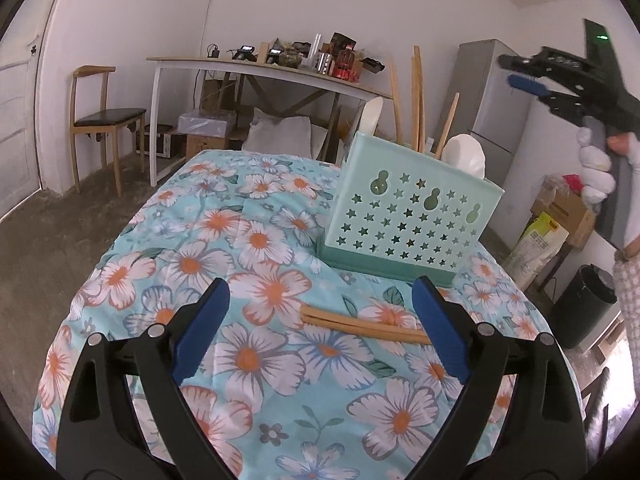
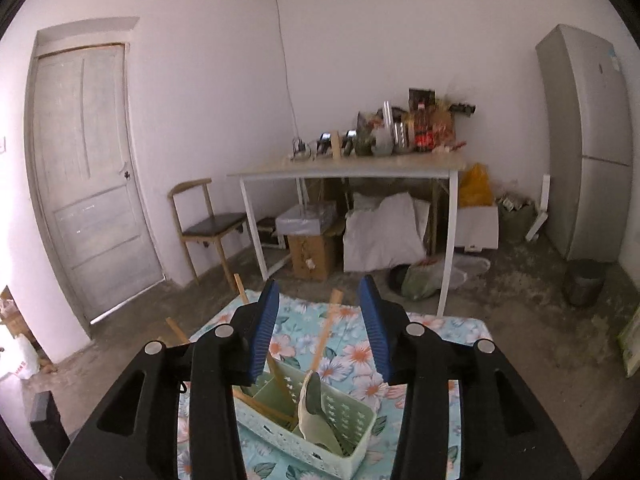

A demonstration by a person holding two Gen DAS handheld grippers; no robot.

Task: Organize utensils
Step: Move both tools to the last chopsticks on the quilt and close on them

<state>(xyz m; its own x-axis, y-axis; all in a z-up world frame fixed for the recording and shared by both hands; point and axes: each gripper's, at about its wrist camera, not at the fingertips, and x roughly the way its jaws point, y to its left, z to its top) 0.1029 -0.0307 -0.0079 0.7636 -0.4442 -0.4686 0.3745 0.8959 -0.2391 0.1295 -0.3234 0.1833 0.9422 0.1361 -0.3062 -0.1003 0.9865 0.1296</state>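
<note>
The mint-green utensil caddy (image 1: 412, 216), its wall punched with stars and gourd-shaped holes, stands on a table covered by a floral tablecloth (image 1: 248, 248), and everything else can be placed from it. Just in front of the caddy, on the cloth, lie two wooden chopsticks (image 1: 360, 322) side by side, touching each other, their far ends passing behind the right finger of the left gripper (image 1: 322, 320). That gripper hangs low over the cloth on the near side of the caddy with its blue-padded jaws spread wide and nothing between them; the chopsticks lie between the fingers in the view but whether the pads touch them cannot be told. Inside the caddy stand more wooden chopsticks (image 1: 418, 100) leaning against its rim, together with a white ladle-like spoon (image 1: 466, 156) and a white spatula handle (image 1: 372, 114). From above, the caddy's compartments (image 2: 308, 412) show the spoon bowl in the right-hand section and sticks in the left. The right gripper (image 2: 320, 328), held in a white-gloved hand (image 1: 596, 172), hovers above and beyond the caddy with its jaws parted and empty. Past the caddy stand a white table (image 2: 348, 170), a wooden chair (image 1: 106, 120) and a grey refrigerator (image 2: 588, 140).
</note>
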